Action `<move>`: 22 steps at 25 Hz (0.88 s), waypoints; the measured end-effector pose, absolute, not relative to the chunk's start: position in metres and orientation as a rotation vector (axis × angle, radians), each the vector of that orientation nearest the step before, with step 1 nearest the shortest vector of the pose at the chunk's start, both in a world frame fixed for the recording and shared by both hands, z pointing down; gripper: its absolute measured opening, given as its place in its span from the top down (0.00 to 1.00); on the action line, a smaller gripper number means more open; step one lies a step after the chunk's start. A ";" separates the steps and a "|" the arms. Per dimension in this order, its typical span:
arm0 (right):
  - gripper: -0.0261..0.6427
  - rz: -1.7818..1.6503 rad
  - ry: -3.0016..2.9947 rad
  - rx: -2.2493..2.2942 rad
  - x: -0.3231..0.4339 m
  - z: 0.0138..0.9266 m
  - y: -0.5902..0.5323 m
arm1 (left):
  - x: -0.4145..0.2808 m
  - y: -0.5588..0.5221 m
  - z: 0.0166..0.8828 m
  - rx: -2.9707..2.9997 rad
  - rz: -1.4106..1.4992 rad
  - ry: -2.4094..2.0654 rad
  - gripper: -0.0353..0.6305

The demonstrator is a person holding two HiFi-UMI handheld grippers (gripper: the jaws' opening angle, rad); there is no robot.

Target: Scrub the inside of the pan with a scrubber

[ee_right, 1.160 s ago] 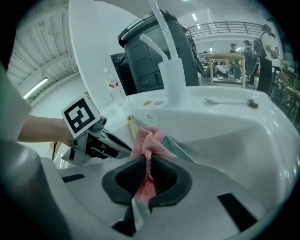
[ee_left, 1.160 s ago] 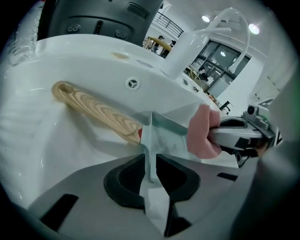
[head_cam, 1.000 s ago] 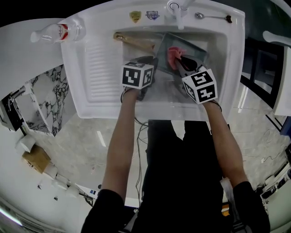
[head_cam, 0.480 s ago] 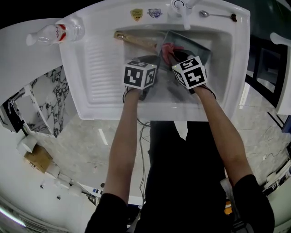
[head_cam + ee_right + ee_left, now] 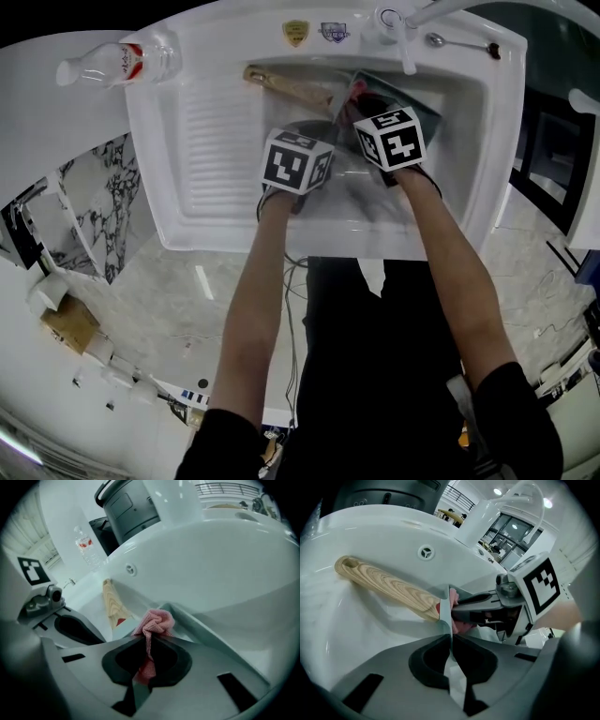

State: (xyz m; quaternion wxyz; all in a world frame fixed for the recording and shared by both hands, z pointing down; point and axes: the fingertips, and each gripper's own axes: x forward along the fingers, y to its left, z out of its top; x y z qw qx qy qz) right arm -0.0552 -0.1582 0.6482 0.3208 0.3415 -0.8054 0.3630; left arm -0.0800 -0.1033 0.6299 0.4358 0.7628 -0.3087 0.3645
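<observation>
**Both grippers clamped in the sink: left on the pan's rim, right on the scrubber**

The white sink (image 5: 141, 112) lies under and around both grippers, with its ribbed drainboard out to the left of the left gripper (image 5: 451, 637). The grey pan (image 5: 205, 633) sits in the basin directly ahead of both grippers. The left gripper's jaws are closed on the pan's thin upright rim, which stands pinched between the pads. In the left gripper view the pan wall runs away to the left of the jaws.

The right gripper (image 5: 149, 641) is just to the right of the left one, nearly side by side with it, and points down into the pan. Its jaws are closed on the scrubber (image 5: 154, 623).

The pan's wooden handle (image 5: 389, 585) runs up and to the left from the left gripper's jaws and lies against the basin wall. A clear plastic bottle (image 5: 117, 64) lies on the counter, well to the left of both grippers and beyond the drainboard.

The scrubber is a crumpled pink mesh cloth. Its bunched end sticks out past the right gripper's fingertips, over the pan's inside and close by the rim. A spoon (image 5: 459, 42) rests on the sink's back ledge, beyond the right gripper.
</observation>
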 end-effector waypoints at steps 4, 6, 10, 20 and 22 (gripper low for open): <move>0.91 1.004 -2.082 1.005 -0.045 0.648 -0.176 | -0.080 -0.103 0.630 1.900 0.910 -0.775 0.88; 0.91 0.984 -2.058 1.043 -0.044 0.649 -0.181 | -0.081 -0.103 0.630 1.894 0.900 -0.782 0.88; 0.91 0.939 -2.026 1.115 -0.040 0.649 -0.186 | -0.081 -0.104 0.630 1.860 0.861 -0.805 0.88; 0.91 0.713 -1.878 1.075 -0.007 0.650 -0.178 | -0.083 -0.104 0.631 1.792 0.776 -0.867 0.88; 0.91 0.687 -1.838 1.052 0.005 0.653 -0.171 | -0.084 -0.104 0.631 1.784 0.767 -0.869 0.88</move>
